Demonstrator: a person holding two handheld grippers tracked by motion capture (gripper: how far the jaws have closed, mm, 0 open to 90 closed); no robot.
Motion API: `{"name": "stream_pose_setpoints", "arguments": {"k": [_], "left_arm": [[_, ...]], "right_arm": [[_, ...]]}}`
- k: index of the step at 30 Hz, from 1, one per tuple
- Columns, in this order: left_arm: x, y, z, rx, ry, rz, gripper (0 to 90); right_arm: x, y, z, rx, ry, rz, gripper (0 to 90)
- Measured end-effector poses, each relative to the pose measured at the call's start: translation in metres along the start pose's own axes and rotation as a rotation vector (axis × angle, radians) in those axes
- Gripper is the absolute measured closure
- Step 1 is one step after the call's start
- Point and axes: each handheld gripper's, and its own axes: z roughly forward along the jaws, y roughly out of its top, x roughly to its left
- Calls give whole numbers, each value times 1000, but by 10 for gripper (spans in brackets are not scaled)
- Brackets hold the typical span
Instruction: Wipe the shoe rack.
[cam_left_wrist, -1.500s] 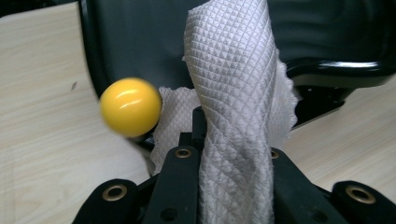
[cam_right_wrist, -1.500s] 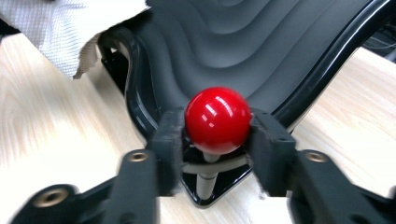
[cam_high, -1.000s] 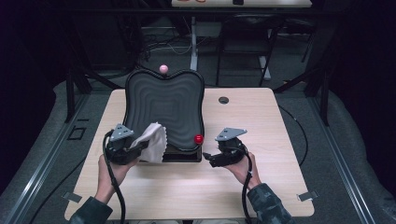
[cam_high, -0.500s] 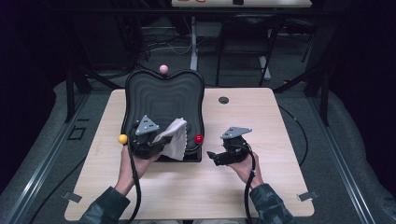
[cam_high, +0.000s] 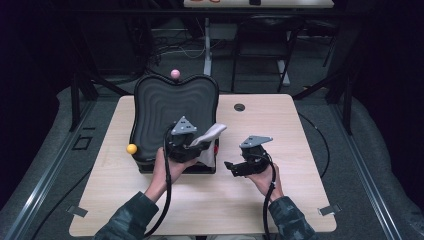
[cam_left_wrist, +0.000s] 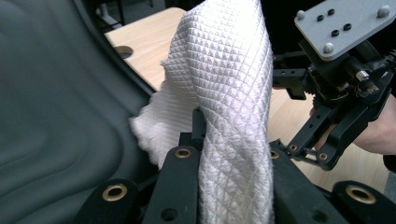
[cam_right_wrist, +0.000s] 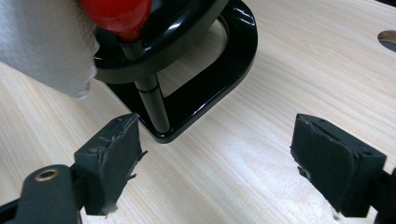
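Wiping job looks abt midway imo. Nearest me, right gripper (cam_high: 231, 166) sits on the table (cam_high: 300, 150), jaws apart, nothing in em. Left gripper (cam_high: 196, 145) is clamped on the white cloth (cam_high: 210, 136), over the black wavy tray's (cam_high: 170, 102) near right edge; far part prob left to wipe.

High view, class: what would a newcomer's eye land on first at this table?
The white cloth, clamped in the left gripper over the dark wavy tray at the table's middle. Next, the coloured knobs on the tray's edge: pink ball at the far side, yellow ball at left.
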Motion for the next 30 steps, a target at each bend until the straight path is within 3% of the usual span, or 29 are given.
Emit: {"name": "stream_pose_setpoints", "arguments": {"k": [6,12,16,21,25,30], "left_arm": [[-2,2,18,36,-14,8,844],[-2,-1,27,62,3,25,846],[1,-2,22,68,26,36,847],[16,-11,16,96,85,8,847],[27,-17,10,84,86,-35,847],[18,-8,3,46,63,-10,847]], "right_arm": [[0,0,1,7,-7,2,156],[0,0,0,9,-7,0,157],[0,0,0,10,-7,0,157],[0,0,0,10,-7,1,158],[1,0,1,15,-12,-5,158],[2,1,3,17,-1,-10,160]]}}
